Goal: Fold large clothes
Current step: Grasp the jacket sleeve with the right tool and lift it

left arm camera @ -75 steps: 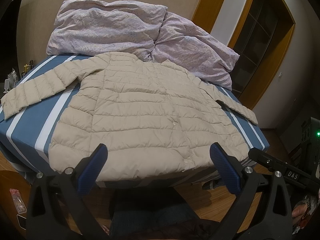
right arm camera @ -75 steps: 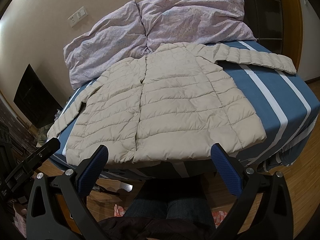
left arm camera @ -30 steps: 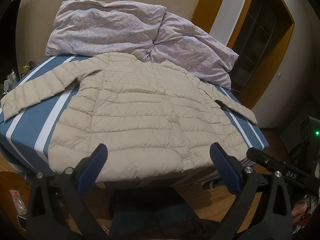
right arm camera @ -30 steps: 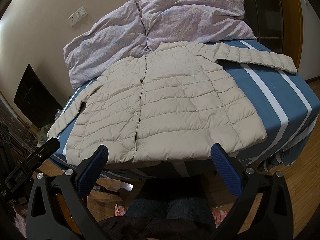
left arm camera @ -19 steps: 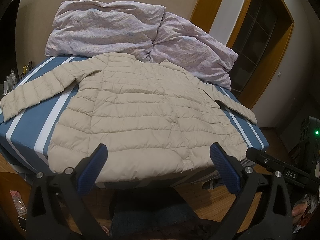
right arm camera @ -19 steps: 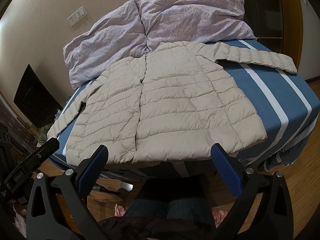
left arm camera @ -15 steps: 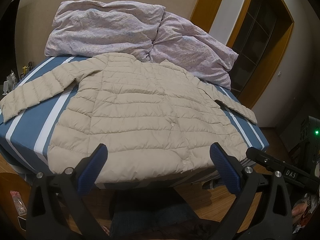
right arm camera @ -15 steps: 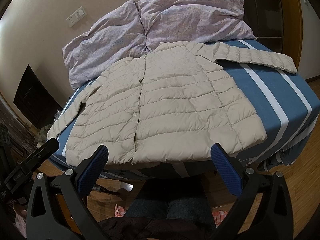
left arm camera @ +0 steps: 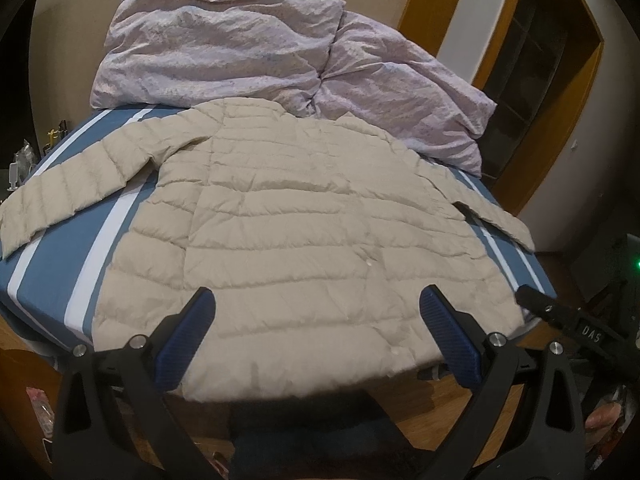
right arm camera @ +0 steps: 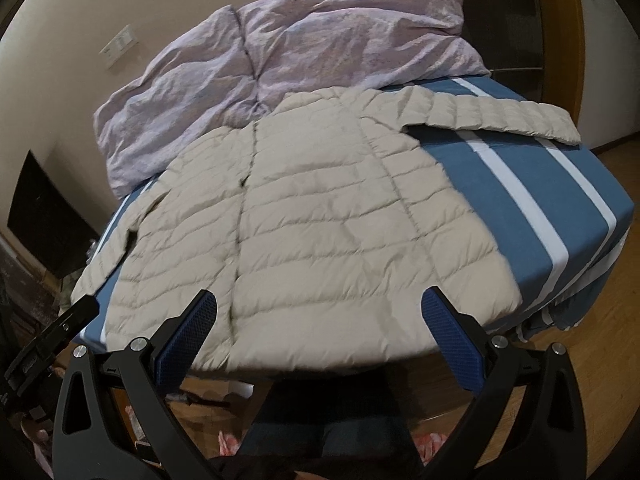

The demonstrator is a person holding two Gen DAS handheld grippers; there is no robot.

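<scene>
Both grippers have edged nearer to the bed since the earlier frames, so the jacket's hem now fills more of each view, and the right wrist picture is slightly smeared. Nearest the lens, the left gripper [left arm camera: 318,334] has its blue-padded fingers [left arm camera: 448,336] spread wide with nothing between them, held just short of the hem. The right gripper [right arm camera: 320,334] is likewise wide apart and empty, over the hem near the front closure.

Between and beyond the fingers lies the beige quilted jacket [left arm camera: 296,236], spread flat and front-up on the bed [left arm camera: 52,264], its hem hanging a little over the near edge (small snaps show along the closure). One sleeve [left arm camera: 76,188] stretches out across the blue-and-white striped sheet to the left side of the left wrist view; the other sleeve [right arm camera: 492,114] reaches toward the far right corner in the right wrist view.

Farther back, touching the collar, a rumpled lilac duvet [left arm camera: 256,56] is heaped against the wall. Behind it stands an orange-brown wooden door frame [left arm camera: 560,92]. Wooden floor [right arm camera: 600,380] shows below the bed's edge.
</scene>
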